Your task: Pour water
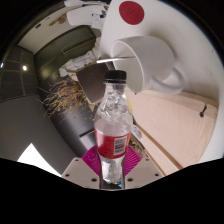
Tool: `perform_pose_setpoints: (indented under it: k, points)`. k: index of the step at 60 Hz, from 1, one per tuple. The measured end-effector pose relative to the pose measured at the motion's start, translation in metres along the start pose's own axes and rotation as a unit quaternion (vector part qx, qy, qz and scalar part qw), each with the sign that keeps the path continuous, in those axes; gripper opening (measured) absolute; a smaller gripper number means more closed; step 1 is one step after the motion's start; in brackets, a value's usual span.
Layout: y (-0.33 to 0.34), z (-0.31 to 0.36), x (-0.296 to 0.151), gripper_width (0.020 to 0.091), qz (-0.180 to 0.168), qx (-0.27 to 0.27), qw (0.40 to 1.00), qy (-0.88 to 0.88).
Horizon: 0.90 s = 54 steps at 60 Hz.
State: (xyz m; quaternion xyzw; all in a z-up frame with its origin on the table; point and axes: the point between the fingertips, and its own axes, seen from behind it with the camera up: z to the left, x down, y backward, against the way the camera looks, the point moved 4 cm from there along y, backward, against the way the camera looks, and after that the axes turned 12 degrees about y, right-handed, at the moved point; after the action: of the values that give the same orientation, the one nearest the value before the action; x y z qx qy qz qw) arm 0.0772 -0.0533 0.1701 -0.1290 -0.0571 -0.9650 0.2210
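Pale wooden tabletop [170, 125], running ahead and to the right of the tool; darker grey surfaces and a shadowed area lie to the left.

Item 1: tool [112, 170]. Two-finger, hand-held, fingers at the near edge of the view. Magenta pads [93, 160] show on the inner faces, on either side of the bottle's lower body. Both fingers appear pressed against the bottle, so the tool is closed around it and carrying it; the exact contact on the right side is partly hidden by the bottle itself.

Item 2: plastic bottle [112, 125]. Clear, with a black cap [116, 75] in place and a red-and-white label around the lower half. Held between the fingers, roughly upright with a slight lean. Contents cannot be judged with certainty through the clear wall.

Item 3: white cup [150, 60]. Large, glossy, with a handle on its right side. Positioned beyond the bottle, above and to the right of the cap, its open mouth turned toward the tool. Whether it rests on the tabletop or on something else cannot be told.

Item 4: white object with a red round mark [130, 12]. Behind the cup, at the far end of the scene; nature unclear.

Item 5: tangle of dry twigs or straw [65, 95]. Left of the bottle, against the dark grey surface, apart from the tool.
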Motion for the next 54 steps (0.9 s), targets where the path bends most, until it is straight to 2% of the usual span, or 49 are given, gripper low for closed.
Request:
perform_pose_setpoints:
  k: [8,19,29,38,43,49,54]
  points:
    - [0.007,0.027,0.006,0.0234,0.023,-0.008,0.999,0.044]
    - [0.018,0.078,0.003,0.0237,0.047,0.003,0.961,0.273]
    - [0.042,0.139,-0.041,0.0239,0.006,0.021,0.862,0.506]
    - [0.065,0.168,-0.102,0.0238,-0.048,0.070,0.742,0.665]
    - [0.076,0.166,-0.143,0.0237,-0.076,0.112,0.667,0.733]
    - [0.089,0.137,-0.190,0.0239,-0.092,0.169,0.580,0.792]
    - [0.087,0.105,-0.221,0.0238,-0.081,0.221,0.539,0.809]
